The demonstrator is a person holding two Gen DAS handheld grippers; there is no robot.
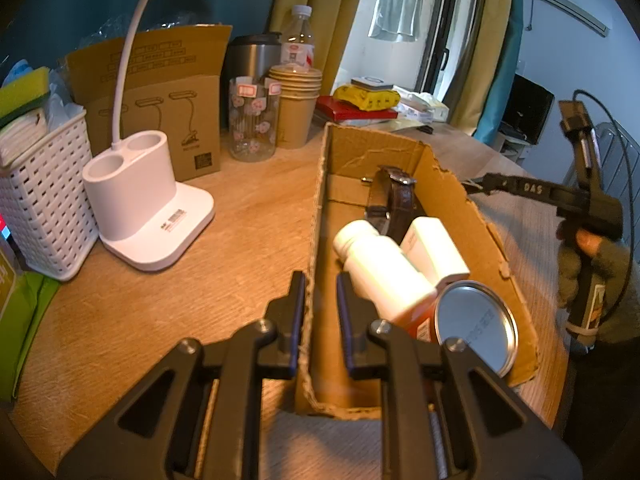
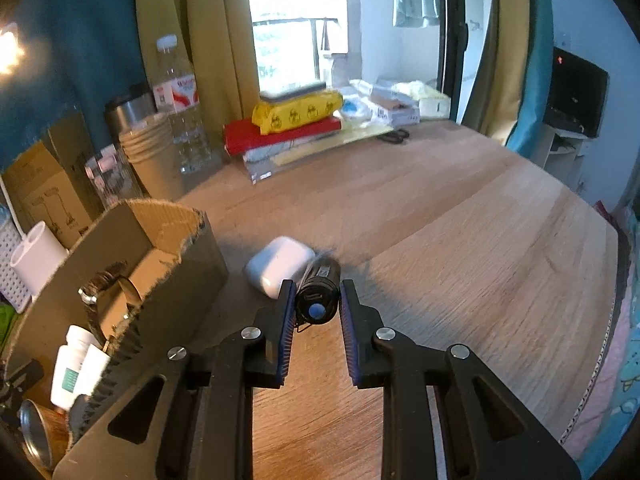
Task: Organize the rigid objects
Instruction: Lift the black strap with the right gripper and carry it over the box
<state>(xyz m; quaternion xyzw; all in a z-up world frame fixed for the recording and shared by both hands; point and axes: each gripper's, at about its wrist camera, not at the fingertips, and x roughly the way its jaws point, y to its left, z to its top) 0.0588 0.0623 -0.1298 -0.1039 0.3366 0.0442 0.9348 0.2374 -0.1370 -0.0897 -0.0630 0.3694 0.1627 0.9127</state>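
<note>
The torch [image 2: 319, 295], a short black cylinder with a blue button on its near end, is sitting clamped between the right gripper's [image 2: 316, 300] ribbed blue pads, just beside a smooth white case [image 2: 279, 265] on the worktop [image 2: 460, 240]. That gripper is pointing steeply down over the pale wood grain. The left gripper [image 1: 320, 292] is also angling down, its jaws nearly closed and pinching the ragged near wall of the box [image 1: 448, 200], torn corrugated cardboard standing open on the worktop. Inside the box are lying a white plastic bottle [image 1: 380, 268], a white carton [image 1: 434, 250], a shiny round tin [image 1: 476, 322] and a brown leather belt [image 1: 394, 208]. A gloved hand [image 1: 588, 268] is gripping the right gripper's handle.
</note>
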